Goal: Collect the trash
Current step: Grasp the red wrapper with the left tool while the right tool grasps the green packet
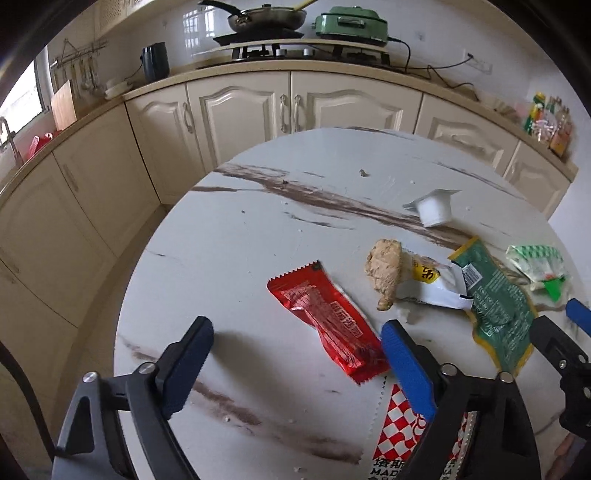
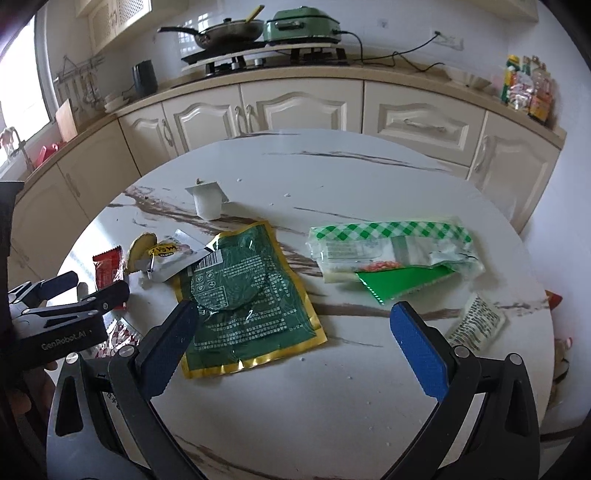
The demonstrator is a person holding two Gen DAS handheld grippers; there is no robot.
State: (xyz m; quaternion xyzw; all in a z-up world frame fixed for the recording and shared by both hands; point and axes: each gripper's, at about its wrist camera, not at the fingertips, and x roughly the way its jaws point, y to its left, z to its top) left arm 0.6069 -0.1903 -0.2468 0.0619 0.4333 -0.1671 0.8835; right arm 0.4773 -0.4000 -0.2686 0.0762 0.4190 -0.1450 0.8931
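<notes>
Trash lies on a round marble table (image 1: 258, 236). A red wrapper (image 1: 328, 317) lies flat between the fingers of my open, empty left gripper (image 1: 295, 354). Beyond it are a piece of chicken (image 1: 384, 269), a white-yellow packet (image 1: 439, 284), a dark green pouch (image 1: 498, 306) and a white cup (image 1: 434, 208). My right gripper (image 2: 291, 339) is open and empty, hovering over the green pouch (image 2: 243, 295). A green-checked wrapper (image 2: 391, 251) and a small white sachet (image 2: 476, 321) lie to its right. The left gripper also shows in the right wrist view (image 2: 81, 288).
A red-and-white checkered wrapper (image 1: 399, 424) lies under my left gripper's right finger. Cream cabinets (image 1: 240, 107) and a counter with a stove, pan (image 1: 266, 16) and green cooker (image 1: 351, 22) stand behind the table. Snack packs (image 2: 524, 88) stand on the counter's right end.
</notes>
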